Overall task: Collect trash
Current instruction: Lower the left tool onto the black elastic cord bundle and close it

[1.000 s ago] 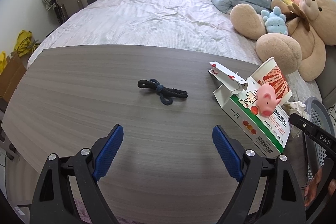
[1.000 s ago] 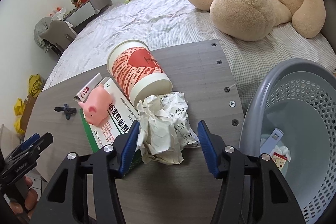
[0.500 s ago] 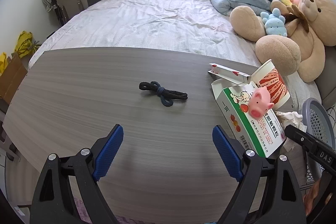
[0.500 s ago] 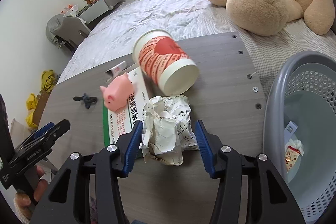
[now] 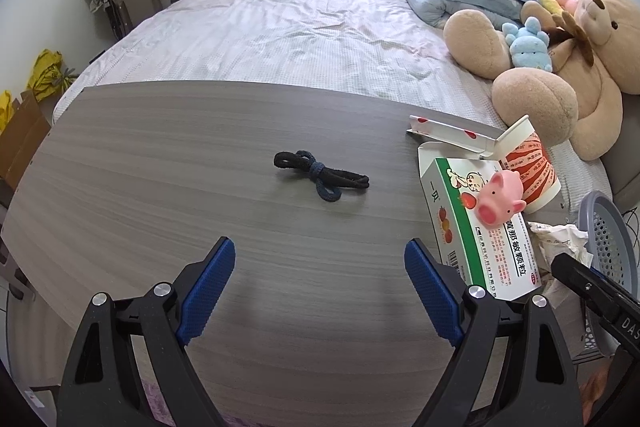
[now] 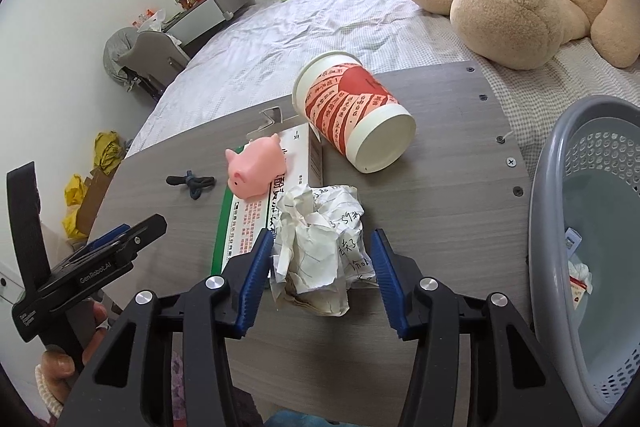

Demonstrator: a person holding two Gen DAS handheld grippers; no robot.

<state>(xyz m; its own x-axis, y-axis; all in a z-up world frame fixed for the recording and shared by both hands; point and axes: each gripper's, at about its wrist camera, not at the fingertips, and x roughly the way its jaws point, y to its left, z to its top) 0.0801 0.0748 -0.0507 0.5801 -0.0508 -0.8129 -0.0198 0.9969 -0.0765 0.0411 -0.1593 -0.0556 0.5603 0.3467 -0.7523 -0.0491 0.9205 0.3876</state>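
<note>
The right gripper brackets a crumpled paper ball near the table's right edge, its blue pads close against the wad on both sides, though a firm clamp cannot be confirmed. Just beyond lie a green-and-white box carrying a pink toy pig, then a tipped paper cup. A grey laundry basket stands beside that edge. The left gripper hangs spread wide, empty, a knotted dark cord beyond it.
</note>
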